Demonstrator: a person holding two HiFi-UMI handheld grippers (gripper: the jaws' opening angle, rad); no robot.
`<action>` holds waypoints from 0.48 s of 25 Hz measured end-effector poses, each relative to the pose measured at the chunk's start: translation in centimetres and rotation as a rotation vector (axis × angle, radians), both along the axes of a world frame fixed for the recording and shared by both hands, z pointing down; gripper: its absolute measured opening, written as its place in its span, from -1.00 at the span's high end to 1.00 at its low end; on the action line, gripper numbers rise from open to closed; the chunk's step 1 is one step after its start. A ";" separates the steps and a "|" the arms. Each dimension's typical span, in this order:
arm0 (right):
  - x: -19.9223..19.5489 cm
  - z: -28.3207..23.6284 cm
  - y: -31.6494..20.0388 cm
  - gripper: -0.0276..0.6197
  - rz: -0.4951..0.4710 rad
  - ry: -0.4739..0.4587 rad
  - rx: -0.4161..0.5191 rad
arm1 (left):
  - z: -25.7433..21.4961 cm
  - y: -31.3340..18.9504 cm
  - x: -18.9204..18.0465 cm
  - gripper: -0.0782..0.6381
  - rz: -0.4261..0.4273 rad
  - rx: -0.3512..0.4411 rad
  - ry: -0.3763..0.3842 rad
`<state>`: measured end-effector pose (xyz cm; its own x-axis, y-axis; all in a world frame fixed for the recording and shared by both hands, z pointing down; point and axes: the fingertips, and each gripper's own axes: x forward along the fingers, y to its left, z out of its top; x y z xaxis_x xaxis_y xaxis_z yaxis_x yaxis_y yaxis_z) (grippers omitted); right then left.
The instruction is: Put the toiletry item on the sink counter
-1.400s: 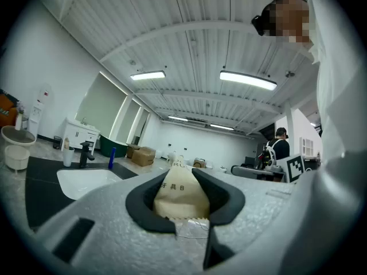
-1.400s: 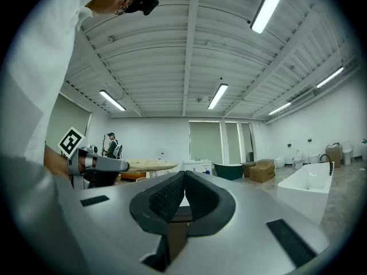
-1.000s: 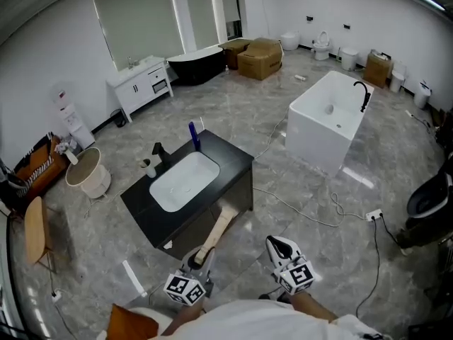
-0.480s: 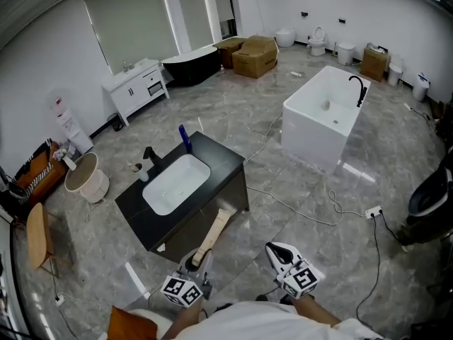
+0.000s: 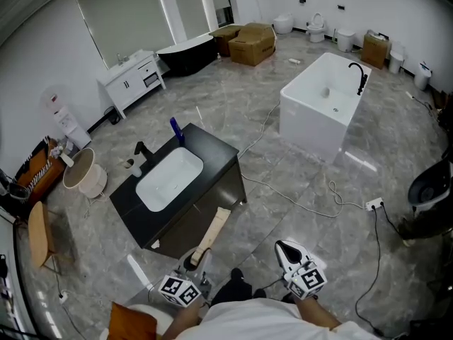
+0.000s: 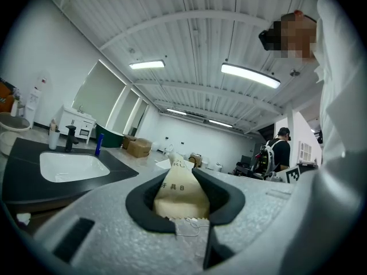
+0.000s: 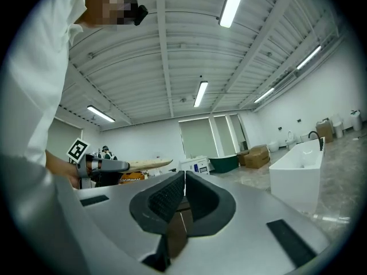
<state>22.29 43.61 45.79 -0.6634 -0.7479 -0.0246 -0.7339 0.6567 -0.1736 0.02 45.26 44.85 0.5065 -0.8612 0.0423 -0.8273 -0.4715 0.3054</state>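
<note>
The black sink counter (image 5: 216, 153) with its white basin (image 5: 168, 179) stands on the floor ahead and to the left. A black faucet (image 5: 141, 151) and a blue bottle (image 5: 175, 129) stand on it. My left gripper (image 5: 197, 261) is low in the head view, short of the counter, and is shut on a long beige toiletry packet (image 5: 212, 231) that sticks out toward the counter. In the left gripper view the packet (image 6: 178, 192) sits wedged between the dark pads, with the counter (image 6: 117, 168) to the left. My right gripper (image 5: 289, 252) is shut, pads together and empty (image 7: 182, 202).
A white bathtub (image 5: 322, 108) stands to the right, and cables (image 5: 311, 202) trail over the floor before it. At the left are a white bin (image 5: 81, 174) and a wooden chair (image 5: 35, 232). Further back are cardboard boxes (image 5: 248, 42) and a white cabinet (image 5: 131, 80).
The counter has slid left in the head view and both grippers sit slightly lower and further right. A dark shoe now shows between them. The packet stays in the left gripper.
</note>
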 end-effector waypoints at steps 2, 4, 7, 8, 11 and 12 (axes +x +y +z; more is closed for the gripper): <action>0.0 0.4 -0.9 0.86 0.001 0.002 -0.010 | 0.3 -1.0 0.0 0.51 0.002 -0.008 0.005; 0.0 0.6 -2.3 0.87 -0.001 0.006 -0.014 | 0.5 -2.5 0.0 0.51 0.002 -0.007 0.014; -0.1 0.5 -5.3 0.87 -0.001 0.024 -0.008 | 0.9 -5.8 -0.3 0.51 0.002 0.000 0.036; -0.2 0.4 -6.5 0.87 0.003 0.031 -0.005 | 1.0 -7.0 -0.4 0.51 0.002 0.001 0.046; -0.6 -0.4 -10.4 0.87 0.010 0.062 0.007 | 1.2 -11.0 -1.0 0.51 0.004 0.003 0.079; -0.8 -0.8 -11.9 0.87 0.009 0.072 0.013 | 1.2 -12.4 -1.3 0.51 0.004 0.005 0.088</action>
<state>21.50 31.69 45.01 -0.6569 -0.7538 0.0134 -0.7502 0.6517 -0.1117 -1.24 32.90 46.03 0.5111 -0.8595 -0.0067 -0.7958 -0.4761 0.3742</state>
